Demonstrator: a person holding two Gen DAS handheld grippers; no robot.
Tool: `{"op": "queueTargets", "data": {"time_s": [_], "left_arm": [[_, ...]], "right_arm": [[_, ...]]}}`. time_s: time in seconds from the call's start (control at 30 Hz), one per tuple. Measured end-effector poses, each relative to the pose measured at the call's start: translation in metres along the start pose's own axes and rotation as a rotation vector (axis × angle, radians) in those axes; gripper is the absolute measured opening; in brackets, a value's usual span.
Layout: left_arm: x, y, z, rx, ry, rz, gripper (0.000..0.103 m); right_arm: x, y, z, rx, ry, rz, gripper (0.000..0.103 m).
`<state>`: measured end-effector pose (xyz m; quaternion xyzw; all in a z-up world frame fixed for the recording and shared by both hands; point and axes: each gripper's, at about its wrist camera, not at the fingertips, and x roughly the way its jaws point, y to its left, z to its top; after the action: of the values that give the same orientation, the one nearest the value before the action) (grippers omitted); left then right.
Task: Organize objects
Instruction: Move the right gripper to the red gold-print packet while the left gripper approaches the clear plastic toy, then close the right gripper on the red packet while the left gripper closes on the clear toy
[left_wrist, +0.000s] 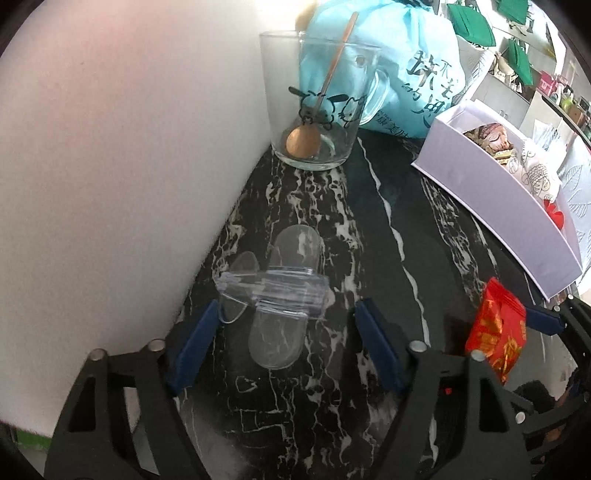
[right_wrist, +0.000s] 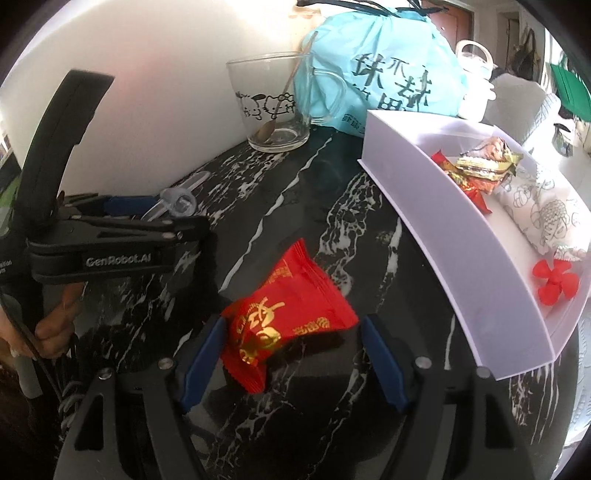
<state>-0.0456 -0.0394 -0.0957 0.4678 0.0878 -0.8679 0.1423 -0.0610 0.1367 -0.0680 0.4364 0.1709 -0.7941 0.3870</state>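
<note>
We hold the left gripper (left_wrist: 286, 345) open astride the clear plastic piece (left_wrist: 275, 295), unclamped, its long axis running forward between the blue pads (left_wrist: 194, 343).

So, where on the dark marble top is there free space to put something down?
Bare marble lies in the middle, bordered by the glass mug, the white tray and the red packet. The tray is crowded at its far end; its near end is bare. The strip along the wall holds the clear plastic piece, between the left gripper's fingers.
</note>
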Motion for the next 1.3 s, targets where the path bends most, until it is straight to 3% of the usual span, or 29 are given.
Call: {"op": "queueTargets", "data": {"time_s": [0.17, 0.37, 0.63, 0.8, 1.03, 1.3], "left_arm": [[-0.004, -0.006, -0.003, 0.032, -0.016, -0.019, 0.056], [-0.009, -0.016, -0.008, 0.069, -0.011, -0.038, 0.056], [-0.011, -0.037, -0.012, 0.111, -0.003, -0.067, 0.056], [-0.018, -0.047, -0.021, 0.126, -0.003, -0.078, 0.056], [-0.028, -0.051, -0.035, 0.129, -0.002, -0.116, 0.056], [-0.033, -0.051, -0.042, 0.118, 0.015, -0.134, 0.056]], "right_arm": [[-0.002, 0.001, -0.001, -0.015, -0.017, 0.017, 0.059], [-0.003, 0.007, -0.004, -0.042, -0.03, 0.046, 0.038], [-0.008, 0.0, -0.007, -0.007, -0.044, 0.072, 0.025], [-0.012, -0.009, -0.01, 0.026, -0.059, 0.084, 0.025], [-0.027, -0.017, -0.013, 0.069, -0.119, 0.2, 0.024], [-0.026, -0.012, -0.018, 0.071, -0.098, 0.195, 0.024]]}}
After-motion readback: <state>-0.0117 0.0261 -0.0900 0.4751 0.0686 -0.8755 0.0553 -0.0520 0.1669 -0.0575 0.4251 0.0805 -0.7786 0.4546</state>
